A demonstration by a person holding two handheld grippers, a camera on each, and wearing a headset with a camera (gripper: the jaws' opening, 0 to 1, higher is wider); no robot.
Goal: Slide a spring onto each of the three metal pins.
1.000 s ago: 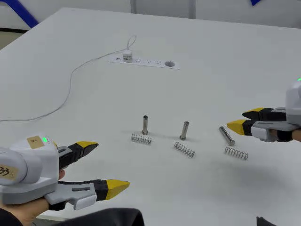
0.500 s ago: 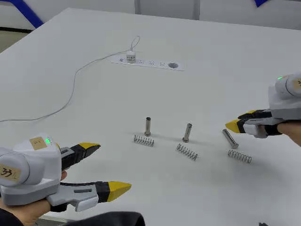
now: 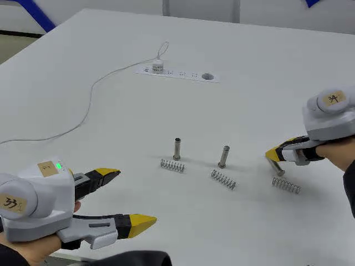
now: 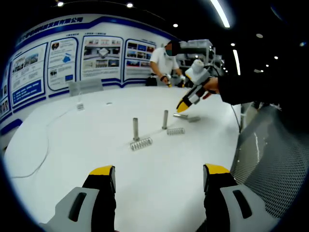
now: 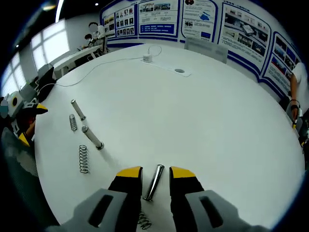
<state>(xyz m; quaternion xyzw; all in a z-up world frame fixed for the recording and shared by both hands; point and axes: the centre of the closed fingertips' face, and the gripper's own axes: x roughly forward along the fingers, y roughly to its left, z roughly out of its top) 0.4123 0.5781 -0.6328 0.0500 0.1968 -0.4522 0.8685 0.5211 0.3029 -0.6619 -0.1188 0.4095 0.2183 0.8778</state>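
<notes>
Two metal pins (image 3: 177,148) (image 3: 224,156) stand upright on the white table (image 3: 249,94), each with a spring (image 3: 172,165) (image 3: 223,179) lying in front of it. The third pin (image 3: 275,167) lies tilted on the table, with the third spring (image 3: 286,185) beside it. My right gripper (image 5: 154,175) is open, and its yellow fingertips (image 5: 129,174) closely straddle that lying pin (image 5: 153,182). My left gripper (image 3: 128,199) hovers wide open near the table's front left, well away from the pins, with nothing between its fingers.
A white power strip (image 3: 177,72) with a plug and a long cable (image 3: 89,100) lies at the back left. A person (image 4: 161,58) stands beyond the table's far side. The table's front edge runs just under my left gripper.
My right gripper has moved down and left onto the lying pin, so that its jaws now sit on either side of the pin. The left gripper has stayed put; the head camera has shifted slightly.
</notes>
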